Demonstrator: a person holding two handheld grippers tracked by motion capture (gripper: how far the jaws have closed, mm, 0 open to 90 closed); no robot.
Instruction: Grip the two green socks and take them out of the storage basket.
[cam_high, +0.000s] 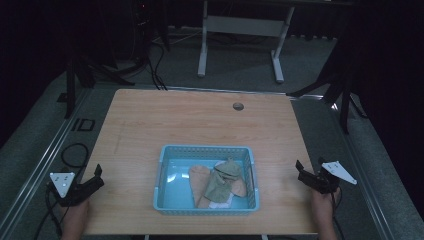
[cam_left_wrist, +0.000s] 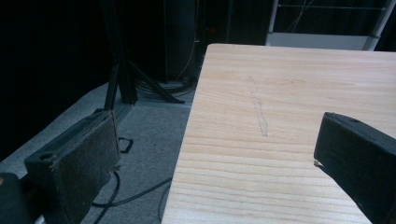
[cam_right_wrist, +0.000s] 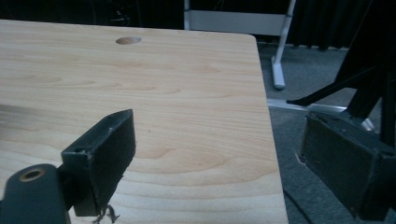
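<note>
Socks bunch dimly in the basket; left gripper and right gripper gape wide, empty

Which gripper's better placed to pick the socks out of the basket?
Right, probably. The socks lie in the right half of the blue basket, nearer the right gripper. The left gripper is farther off. Both are open.

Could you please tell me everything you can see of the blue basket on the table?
The blue basket is a shallow rectangular tray of light blue plastic, as it looks, with latticed walls and a smooth floor. It sits upright and flat on the wooden table, near the front edge at the middle. Inside, toward its right half, lies a heap of socks, tan and olive green. Nothing else touches it.
</note>
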